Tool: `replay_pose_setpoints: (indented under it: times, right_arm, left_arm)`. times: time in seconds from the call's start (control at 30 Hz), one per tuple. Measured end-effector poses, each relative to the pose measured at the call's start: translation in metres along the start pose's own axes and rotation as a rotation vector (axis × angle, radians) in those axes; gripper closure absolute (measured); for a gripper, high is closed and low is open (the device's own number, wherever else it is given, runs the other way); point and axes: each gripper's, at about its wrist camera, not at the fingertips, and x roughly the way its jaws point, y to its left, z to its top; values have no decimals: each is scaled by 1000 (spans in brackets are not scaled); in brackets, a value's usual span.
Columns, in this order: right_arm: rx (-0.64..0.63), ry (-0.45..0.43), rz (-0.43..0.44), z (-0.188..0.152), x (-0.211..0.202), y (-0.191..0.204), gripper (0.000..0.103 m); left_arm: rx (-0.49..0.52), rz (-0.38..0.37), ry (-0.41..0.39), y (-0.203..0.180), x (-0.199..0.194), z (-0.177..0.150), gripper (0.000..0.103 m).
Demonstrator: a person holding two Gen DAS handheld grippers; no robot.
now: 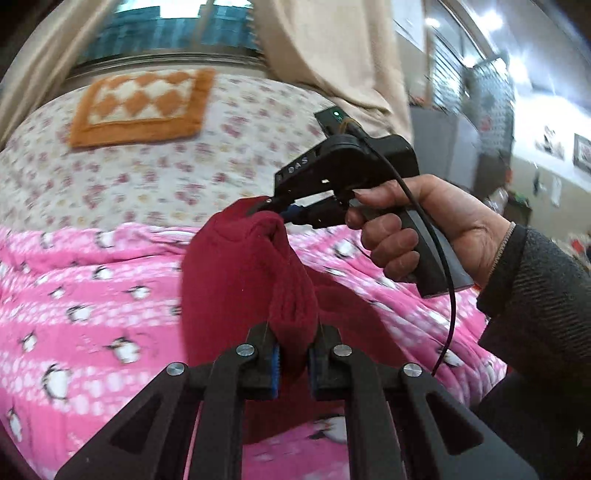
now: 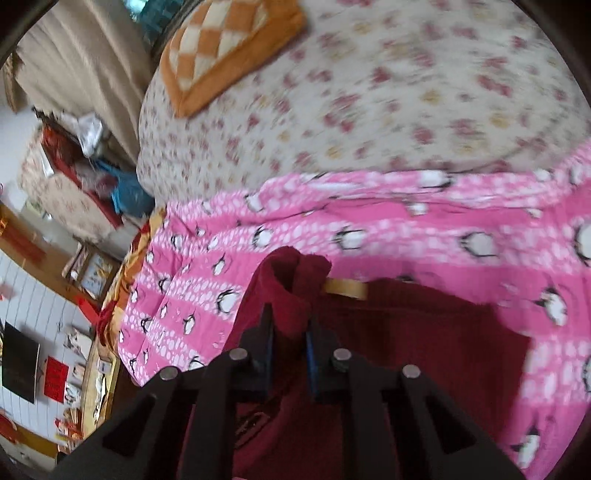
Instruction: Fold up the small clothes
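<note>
At the bottom centre of the left wrist view, the left gripper (image 1: pixel 294 363) is clenched on a bunched fold of the dark red knitted garment (image 1: pixel 243 280). Right of centre, a hand (image 1: pixel 424 229) holds the right gripper (image 1: pixel 271 206), clamped on the garment's upper edge. The garment hangs over the pink penguin-print blanket (image 1: pixel 92 295). An orange checked cushion (image 1: pixel 142 107) lies at upper left.

A home bedroom: a bed with a floral sheet (image 1: pixel 155 173), pink penguin blanket (image 1: pixel 92 295), and curtained window (image 1: pixel 166 29).
</note>
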Motion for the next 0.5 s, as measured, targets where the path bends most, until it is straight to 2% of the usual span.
replay_pose_setpoints:
  times: [0.13, 0.33, 0.5]
  right_arm:
    - [30, -2, -3, -5, -16, -46, 90]
    - [108, 59, -6, -8, 2, -114, 90]
    - [136, 45, -18, -16, 7, -131, 88]
  left_arm:
    - [56, -31, 72, -42, 34, -1, 103]
    - [81, -29, 154, -75, 78, -15, 103]
    - [104, -15, 203, -85, 98, -28, 103]
